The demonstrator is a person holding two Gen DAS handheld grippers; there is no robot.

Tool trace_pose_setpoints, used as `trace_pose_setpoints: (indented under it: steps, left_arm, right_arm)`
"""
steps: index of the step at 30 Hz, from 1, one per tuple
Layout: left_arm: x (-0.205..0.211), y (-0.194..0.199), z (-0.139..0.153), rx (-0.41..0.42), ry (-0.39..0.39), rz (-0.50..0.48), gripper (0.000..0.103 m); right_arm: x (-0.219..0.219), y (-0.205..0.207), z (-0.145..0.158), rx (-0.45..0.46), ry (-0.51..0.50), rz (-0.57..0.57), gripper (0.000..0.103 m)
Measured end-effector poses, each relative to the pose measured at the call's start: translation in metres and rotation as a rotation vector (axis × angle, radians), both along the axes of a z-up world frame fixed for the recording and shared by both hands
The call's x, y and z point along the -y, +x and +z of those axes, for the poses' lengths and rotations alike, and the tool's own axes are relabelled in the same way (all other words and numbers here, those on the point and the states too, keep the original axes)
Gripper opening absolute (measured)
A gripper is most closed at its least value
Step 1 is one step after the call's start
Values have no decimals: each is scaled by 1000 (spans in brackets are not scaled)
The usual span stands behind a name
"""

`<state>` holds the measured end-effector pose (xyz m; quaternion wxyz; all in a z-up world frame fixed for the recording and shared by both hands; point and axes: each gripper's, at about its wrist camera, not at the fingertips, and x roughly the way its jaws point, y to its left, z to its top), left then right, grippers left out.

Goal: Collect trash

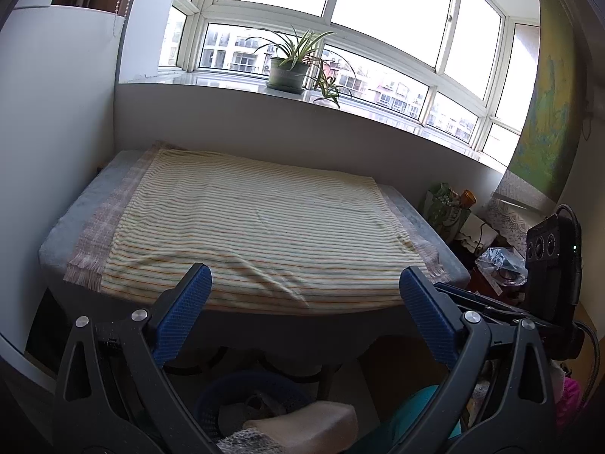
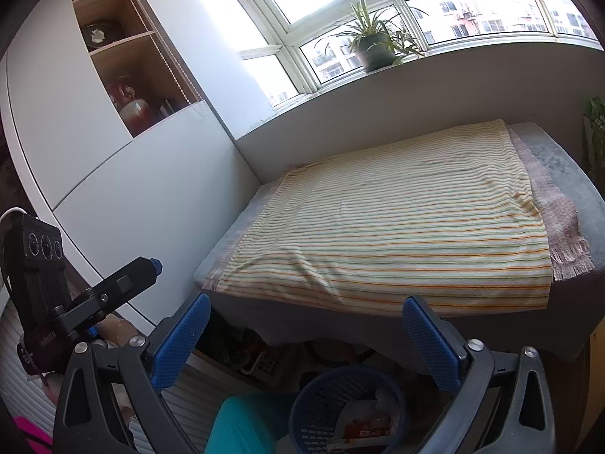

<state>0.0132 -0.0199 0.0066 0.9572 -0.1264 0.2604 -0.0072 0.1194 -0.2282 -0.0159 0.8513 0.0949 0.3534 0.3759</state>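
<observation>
Both claws empty, trash already in the basket

The left gripper (image 1: pixel 305 287) and right gripper (image 2: pixel 306 316) each hold their 2 blue pads spread wide with nothing between them. Ahead of both lies the striped cloth (image 2: pixel 397 227) on the table (image 2: pixel 559 174), with no litter visible on it. Below and just in front of the right claw, the blue basket (image 2: pixel 321 397) holds crumpled wrappers (image 2: pixel 363 423). Collection looks largely done; whether trash remains elsewhere cannot be told.

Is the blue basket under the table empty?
No. The blue basket holds crumpled white and red wrappers, visible in the right wrist view.
</observation>
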Motion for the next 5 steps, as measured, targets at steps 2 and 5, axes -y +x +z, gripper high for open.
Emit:
trace_pose_setpoints:
  steps: [2,5]
  left_arm:
    - [2,0,0,8,24,14,101]
    - [2,5,-2,-3,28,9,101]
  right_arm:
    - [-1,1,-2,-4,-1,-3,103]
    - [-1,3,-4,-11,-2,-3,103]
